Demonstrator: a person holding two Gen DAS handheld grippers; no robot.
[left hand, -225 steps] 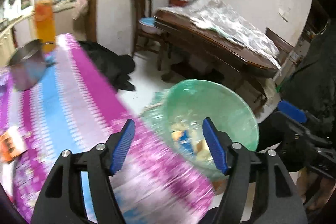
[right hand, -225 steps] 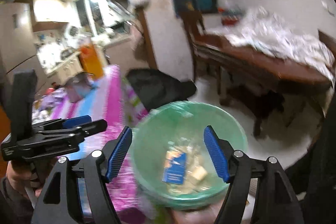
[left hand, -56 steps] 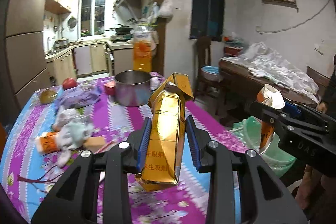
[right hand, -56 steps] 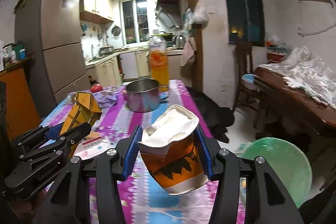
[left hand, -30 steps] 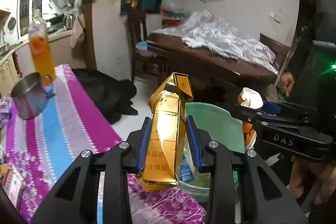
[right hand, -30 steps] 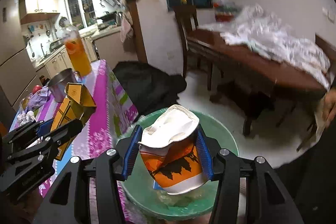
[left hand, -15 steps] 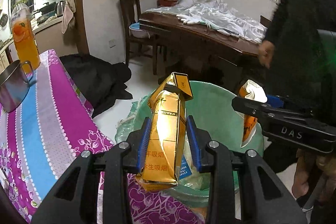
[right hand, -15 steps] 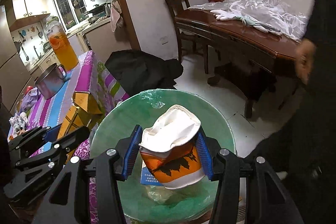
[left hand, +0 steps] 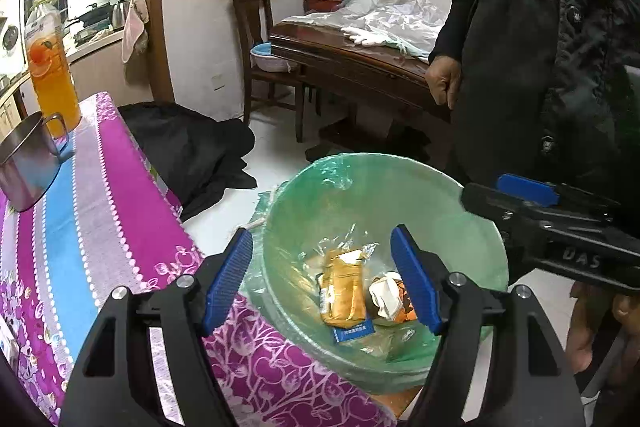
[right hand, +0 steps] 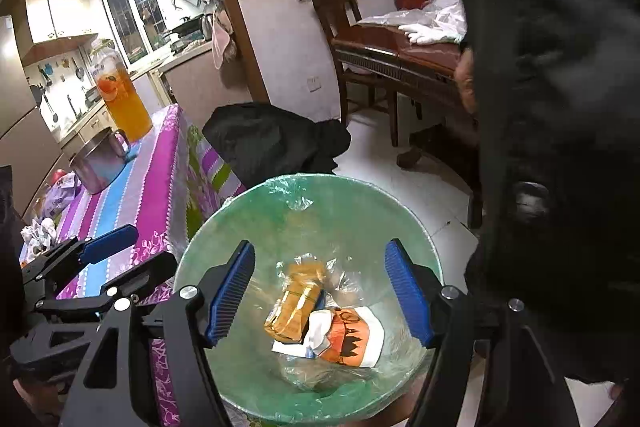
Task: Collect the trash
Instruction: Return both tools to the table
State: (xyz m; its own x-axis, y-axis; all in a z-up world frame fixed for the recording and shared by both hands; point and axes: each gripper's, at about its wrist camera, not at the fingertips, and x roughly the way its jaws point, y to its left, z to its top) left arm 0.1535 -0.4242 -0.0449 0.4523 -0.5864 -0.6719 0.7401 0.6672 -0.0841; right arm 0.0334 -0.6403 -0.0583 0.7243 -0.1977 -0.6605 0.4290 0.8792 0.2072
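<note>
Green-lined bin [left hand: 400, 187] beside the desk [left hand: 100, 195] now holds our gold carton [left hand: 344, 291] and crushed cup [left hand: 390, 297], just dropped as left tool [left hand: 322, 277] and right tool [right hand: 320, 293] spread apart, empty.

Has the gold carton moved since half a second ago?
Yes. The gold carton has dropped out of the left tongs, whose jaws are opening, down into the green-lined bin.
</note>
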